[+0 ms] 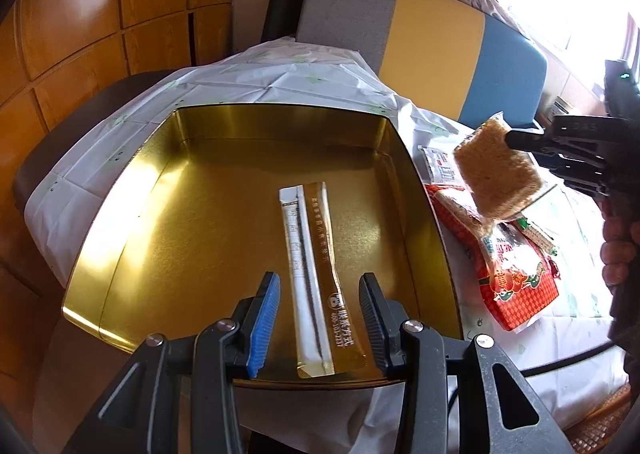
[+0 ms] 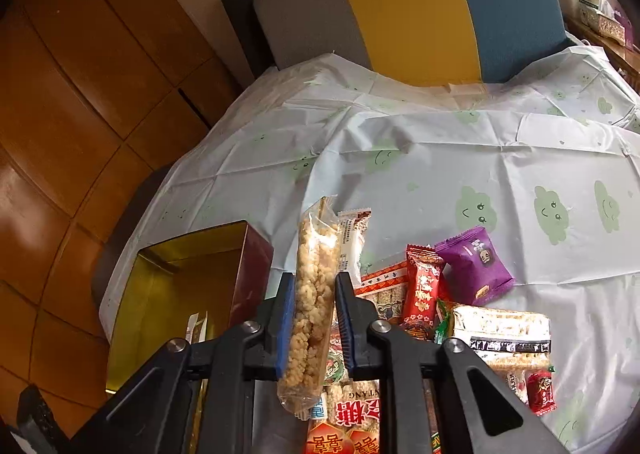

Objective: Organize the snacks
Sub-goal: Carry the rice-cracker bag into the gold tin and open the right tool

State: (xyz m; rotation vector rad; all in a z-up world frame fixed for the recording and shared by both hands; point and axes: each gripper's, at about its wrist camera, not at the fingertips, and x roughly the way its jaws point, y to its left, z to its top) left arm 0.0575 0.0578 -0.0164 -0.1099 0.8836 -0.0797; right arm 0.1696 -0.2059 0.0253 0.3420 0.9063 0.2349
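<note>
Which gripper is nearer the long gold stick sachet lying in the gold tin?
Left. The left gripper straddles the gold stick sachet; the right gripper is beyond the tin's side.

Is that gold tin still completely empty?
No, a long gold stick packet already lies flat on the bottom of the gold tin.

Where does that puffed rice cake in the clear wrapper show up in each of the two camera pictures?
Left wrist view: the puffed rice cake hangs at the right, pinched at its top corner by the right gripper, above the snack pile.
Right wrist view: the cake stands bottom centre, clamped between that gripper's blue pads.
Shared landmark: the gold tin, left of the cake in both.
</note>
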